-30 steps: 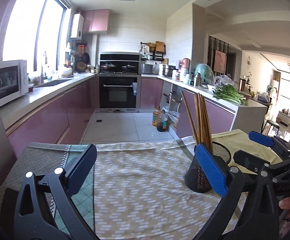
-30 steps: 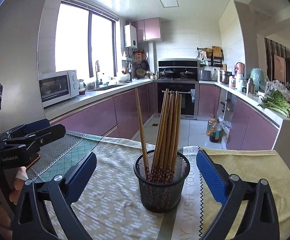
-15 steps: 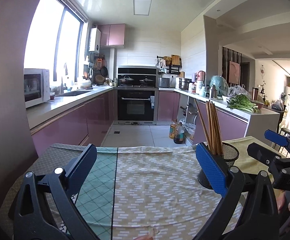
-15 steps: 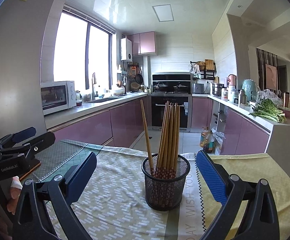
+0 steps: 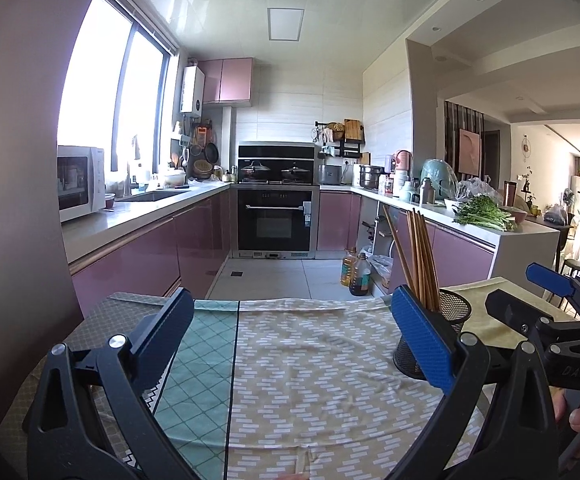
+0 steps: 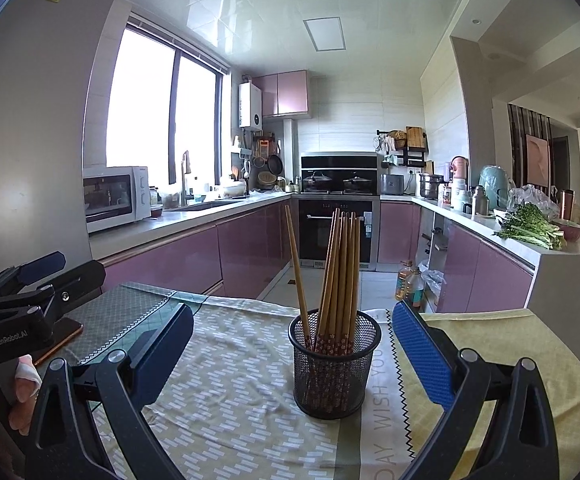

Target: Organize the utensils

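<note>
Blue-padded, my right gripper (image 6: 290, 352) gapes wide and grips nothing, with the black mesh holder (image 6: 335, 364) of wooden chopsticks (image 6: 340, 268) standing upright at twelve o'clock between its fingers, untouched. My left gripper (image 5: 290, 344), equally wide and empty, hangs over the patterned cloth (image 5: 310, 368), the holder at its three o'clock.

The holder (image 6: 335, 364) is black wire mesh, matt. The chopsticks (image 6: 340, 276) look like smooth wood, with patterned red ends. Soft printed cloth (image 6: 230, 396) covers the desk, slightly wrinkled. The fingers (image 6: 422, 354) carry textured blue pads, probably rubber, on matt black plastic frames. Cabinet fronts (image 5: 138, 256) are glossy.
</note>
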`<state>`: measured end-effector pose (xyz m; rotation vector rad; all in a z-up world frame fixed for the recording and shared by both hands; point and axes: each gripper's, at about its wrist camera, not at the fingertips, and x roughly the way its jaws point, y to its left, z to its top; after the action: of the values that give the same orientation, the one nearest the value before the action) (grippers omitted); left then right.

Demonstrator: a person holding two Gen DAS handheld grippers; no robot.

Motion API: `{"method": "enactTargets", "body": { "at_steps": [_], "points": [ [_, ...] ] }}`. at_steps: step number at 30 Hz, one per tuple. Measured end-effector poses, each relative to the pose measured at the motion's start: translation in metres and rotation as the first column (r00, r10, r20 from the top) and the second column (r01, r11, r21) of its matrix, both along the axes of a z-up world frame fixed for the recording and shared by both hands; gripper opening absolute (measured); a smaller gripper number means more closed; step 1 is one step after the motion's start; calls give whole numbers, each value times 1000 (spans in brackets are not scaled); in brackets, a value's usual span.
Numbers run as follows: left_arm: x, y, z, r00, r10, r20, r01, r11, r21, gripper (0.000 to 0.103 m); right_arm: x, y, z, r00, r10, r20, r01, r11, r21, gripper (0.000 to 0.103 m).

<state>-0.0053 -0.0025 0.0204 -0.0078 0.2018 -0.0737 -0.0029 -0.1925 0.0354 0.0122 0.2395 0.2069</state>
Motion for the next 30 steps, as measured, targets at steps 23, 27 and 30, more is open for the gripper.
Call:
{"method": "enactTargets", "body": {
  "at_steps": [23, 27, 30],
  "points": [
    [-1, -2, 2, 1000, -4, 4, 4, 1000, 6, 97, -3, 1, 3, 1000, -21, 17, 21, 1000, 0, 96],
    [-1, -2, 2, 1000, -3, 5, 3, 1000, 9, 97, -3, 0, 3, 1000, -24, 16, 24, 1000, 6, 96],
    [-1, -2, 2, 1000, -3, 5, 3, 1000, 8, 97, -3, 1, 3, 1000, -21, 15, 21, 1000, 5, 96]
  ]
}}
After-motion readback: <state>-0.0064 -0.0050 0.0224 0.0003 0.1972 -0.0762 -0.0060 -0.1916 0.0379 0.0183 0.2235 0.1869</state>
